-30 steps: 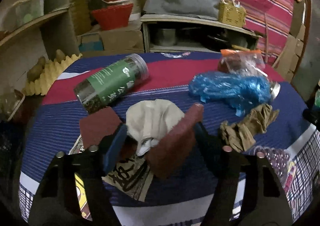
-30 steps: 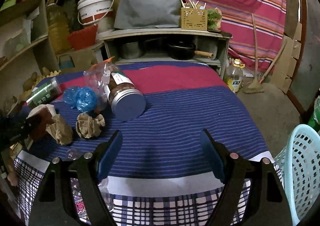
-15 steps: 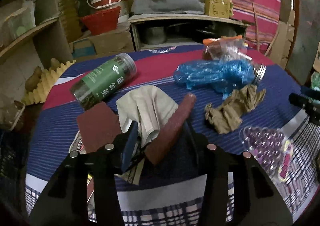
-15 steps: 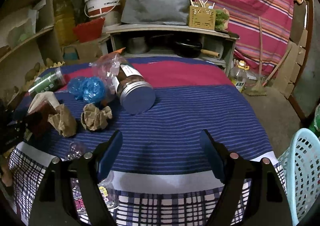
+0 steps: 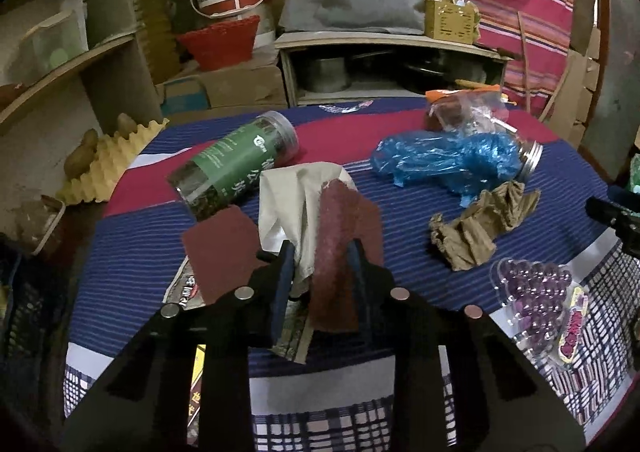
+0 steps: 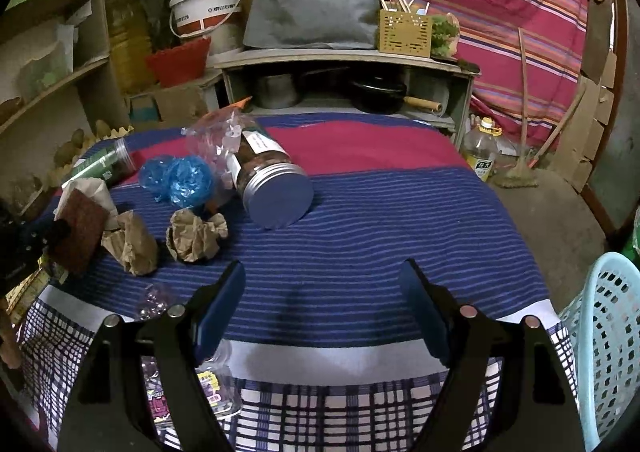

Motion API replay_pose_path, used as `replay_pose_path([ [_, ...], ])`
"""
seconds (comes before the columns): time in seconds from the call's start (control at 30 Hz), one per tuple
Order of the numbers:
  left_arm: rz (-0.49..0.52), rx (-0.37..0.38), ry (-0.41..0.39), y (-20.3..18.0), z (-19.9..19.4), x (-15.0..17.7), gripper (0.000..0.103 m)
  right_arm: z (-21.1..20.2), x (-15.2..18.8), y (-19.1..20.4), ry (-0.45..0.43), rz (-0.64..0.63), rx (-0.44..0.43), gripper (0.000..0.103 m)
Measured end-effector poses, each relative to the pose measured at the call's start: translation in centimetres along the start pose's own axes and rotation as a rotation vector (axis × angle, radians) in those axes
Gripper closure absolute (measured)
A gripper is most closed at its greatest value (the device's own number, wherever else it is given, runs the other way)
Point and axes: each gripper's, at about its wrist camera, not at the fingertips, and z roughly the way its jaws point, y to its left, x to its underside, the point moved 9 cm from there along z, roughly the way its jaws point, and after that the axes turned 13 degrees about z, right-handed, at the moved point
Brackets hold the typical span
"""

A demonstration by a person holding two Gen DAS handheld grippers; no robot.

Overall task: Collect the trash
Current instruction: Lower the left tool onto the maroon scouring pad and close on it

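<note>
Two things sit between your left gripper's (image 5: 320, 276) fingers: a dark red pad (image 5: 336, 252) folded up on edge and a corner of the beige wrapper (image 5: 292, 196), both clamped together near you on the left of the table (image 6: 380, 232). The pad looks light and half stiff, with a rough face, so I judge it will not slip; the wrapper is thin and soft, and a corner hold may let it slide out, so take it deeper if you can. A printed paper (image 5: 292, 336) lies flat under the fingers and seems not to be caught.

Your right gripper (image 6: 324, 304) hangs with fingers wide apart and holds nothing, over the near edge of the table. A light blue basket (image 6: 600, 332) stands at the near right, probably the place for the trash.

Farther in lie two crumpled brown papers (image 6: 196, 234), very light and easy to squeeze anywhere. Beyond them is a blue plastic film (image 5: 444, 160), soft and slippery, better pinched at a thick bunch. Farthest are a green jar (image 5: 236, 164) and a metal-lid jar (image 6: 272, 188), both lying on the side.
</note>
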Motion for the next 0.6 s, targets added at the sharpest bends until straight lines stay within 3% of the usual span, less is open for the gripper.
replay_pose_path([
  [0.1, -0.002, -0.019, 0.004, 0.5, -0.1, 0.1, 0.073, 0.0, 0.0, 0.1, 0.005, 0.003, -0.001, 0.025],
  [0.37, -0.049, -0.056, 0.002, 2.4, -0.4, 0.4, 0.046, -0.1, 0.0, -0.1, 0.008, 0.007, -0.005, 0.025],
  [0.6, 0.010, -0.025, 0.001, -0.6, 0.0, 0.1, 0.044, 0.0, 0.2, -0.3, 0.011, 0.006, -0.002, 0.025],
])
